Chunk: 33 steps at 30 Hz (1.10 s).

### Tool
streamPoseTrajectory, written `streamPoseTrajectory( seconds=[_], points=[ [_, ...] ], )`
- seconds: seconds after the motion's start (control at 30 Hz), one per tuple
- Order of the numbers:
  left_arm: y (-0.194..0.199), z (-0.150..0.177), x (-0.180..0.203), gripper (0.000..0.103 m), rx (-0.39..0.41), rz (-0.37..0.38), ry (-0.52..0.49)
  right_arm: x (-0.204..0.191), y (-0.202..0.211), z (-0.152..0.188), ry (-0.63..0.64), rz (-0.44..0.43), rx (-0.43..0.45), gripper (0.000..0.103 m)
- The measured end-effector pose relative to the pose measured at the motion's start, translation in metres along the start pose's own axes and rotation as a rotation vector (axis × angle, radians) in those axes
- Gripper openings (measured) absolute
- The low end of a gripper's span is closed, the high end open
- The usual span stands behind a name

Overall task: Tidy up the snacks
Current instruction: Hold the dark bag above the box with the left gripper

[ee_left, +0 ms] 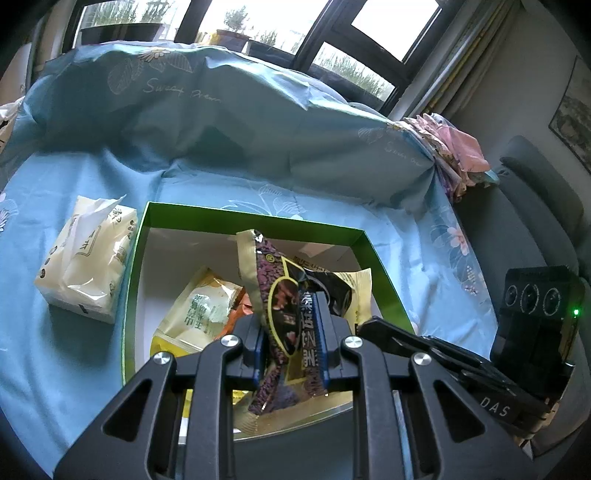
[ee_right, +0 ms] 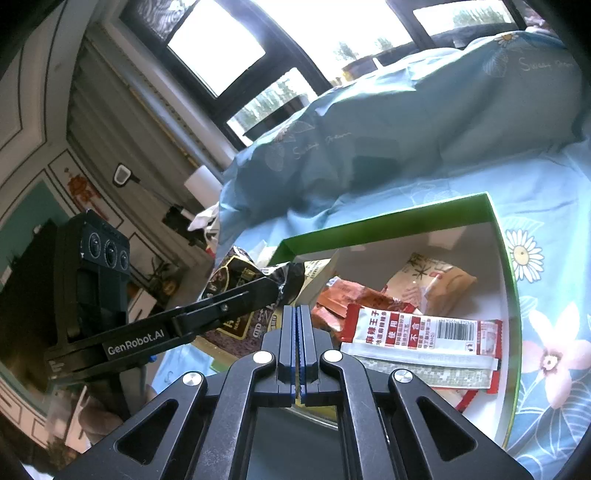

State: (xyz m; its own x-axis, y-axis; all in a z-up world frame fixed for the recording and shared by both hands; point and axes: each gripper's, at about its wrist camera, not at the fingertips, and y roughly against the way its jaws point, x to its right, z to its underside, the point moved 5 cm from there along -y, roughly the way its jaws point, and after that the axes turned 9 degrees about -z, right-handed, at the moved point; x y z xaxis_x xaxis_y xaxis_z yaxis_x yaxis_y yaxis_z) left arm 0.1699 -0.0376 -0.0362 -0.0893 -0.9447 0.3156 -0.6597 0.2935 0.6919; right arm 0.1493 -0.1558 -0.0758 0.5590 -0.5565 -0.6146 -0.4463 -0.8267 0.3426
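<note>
At the far left a tissue pack (ee_left: 86, 258) sits beside the green box (ee_left: 255, 220), outside the sorting. Our left gripper (ee_left: 291, 339) pinches a dark snack bag (ee_left: 284, 314) upright above the box, likely poised to drop it among the packets. Our right gripper (ee_right: 299, 350), pressed together and empty, waits nearby over the red-and-white packet (ee_right: 424, 332).

Daylight from the overexposed windows (ee_left: 266, 18) lights both sharp pictures, and the fisheye edges bend and darken.
</note>
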Motion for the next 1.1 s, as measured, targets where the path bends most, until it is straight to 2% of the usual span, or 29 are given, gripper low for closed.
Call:
streamPoseTrajectory(
  seconds=[0.33,1.1],
  points=[
    [-0.003,-0.005,0.003,0.020,0.017,0.019,-0.010,0.006,0.002,-0.007,0.001,0.005,0.010,0.002],
    [-0.022,-0.007,0.003,0.020,-0.002,0.025,-0.016,0.012,0.000,-0.006,-0.014,0.038,0.002,0.002]
  ],
)
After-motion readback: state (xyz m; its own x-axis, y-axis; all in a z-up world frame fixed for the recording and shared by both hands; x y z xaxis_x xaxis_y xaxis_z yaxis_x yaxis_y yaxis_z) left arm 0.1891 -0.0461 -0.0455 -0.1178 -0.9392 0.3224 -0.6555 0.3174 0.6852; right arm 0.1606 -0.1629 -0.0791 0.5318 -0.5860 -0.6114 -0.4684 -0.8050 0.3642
